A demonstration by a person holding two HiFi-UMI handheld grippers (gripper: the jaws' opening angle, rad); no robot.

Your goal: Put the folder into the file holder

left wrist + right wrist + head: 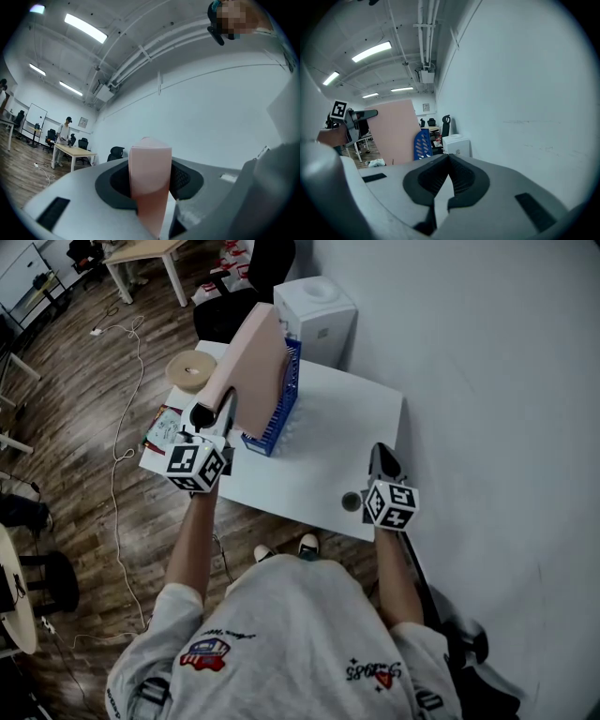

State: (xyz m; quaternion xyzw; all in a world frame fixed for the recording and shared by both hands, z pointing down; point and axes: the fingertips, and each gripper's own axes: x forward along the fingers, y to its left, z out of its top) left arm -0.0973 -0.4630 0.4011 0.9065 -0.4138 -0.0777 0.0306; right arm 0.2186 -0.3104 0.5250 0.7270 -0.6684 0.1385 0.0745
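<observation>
A pink folder stands tilted on edge over the white table, right beside the blue file holder. My left gripper is shut on the folder's near edge. In the left gripper view the folder fills the gap between the jaws. Whether its lower edge sits inside the holder I cannot tell. My right gripper hovers over the table's right front, shut and empty. The right gripper view shows its tips meeting, with the folder and file holder beyond at left.
A tan tape roll and a printed packet lie on the table's left side. A small dark round hole is near the front edge. A white cabinet stands behind the table against the wall. A cable trails on the floor.
</observation>
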